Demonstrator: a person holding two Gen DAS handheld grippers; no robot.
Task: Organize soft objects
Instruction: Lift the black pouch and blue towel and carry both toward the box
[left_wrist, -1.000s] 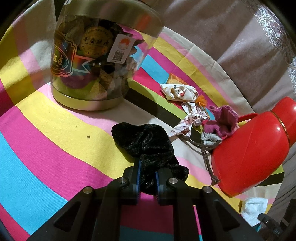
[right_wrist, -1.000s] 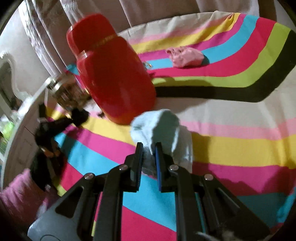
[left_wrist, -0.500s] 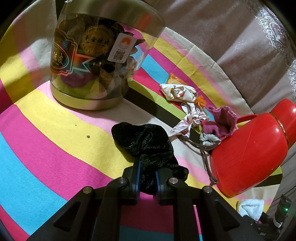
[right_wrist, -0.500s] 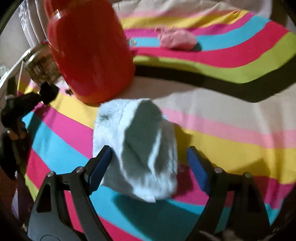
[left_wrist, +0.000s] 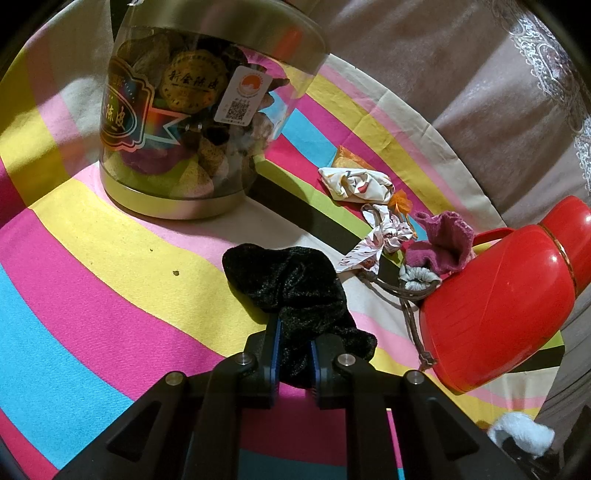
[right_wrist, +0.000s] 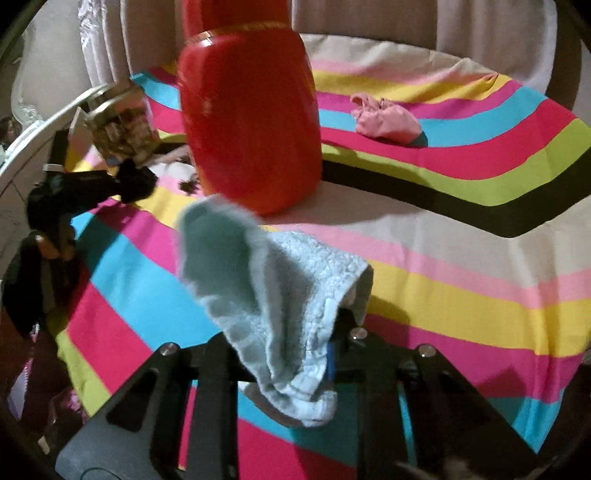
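Centrally, a crumpled black velvet pouch (left_wrist: 291, 291) is pinched between the closed fingers of the left hand-held gripper (left_wrist: 293, 350), resting on a desk covered by a brightly striped cloth (left_wrist: 92, 295). A fluffy pale blue towel (right_wrist: 273, 295) is draped over the right hand-held gripper (right_wrist: 295, 354); its opening cannot be told. A glossy red plastic flask (right_wrist: 251, 122) stands just behind the towel.

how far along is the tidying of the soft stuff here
Early stage. Nothing looks sorted yet. In hand: the left gripper is shut on the black velvet pouch, and the right gripper holds the light blue towel. Left: the patterned cloth, maroon pouch and pink cloth lie loose on the striped tablecloth.
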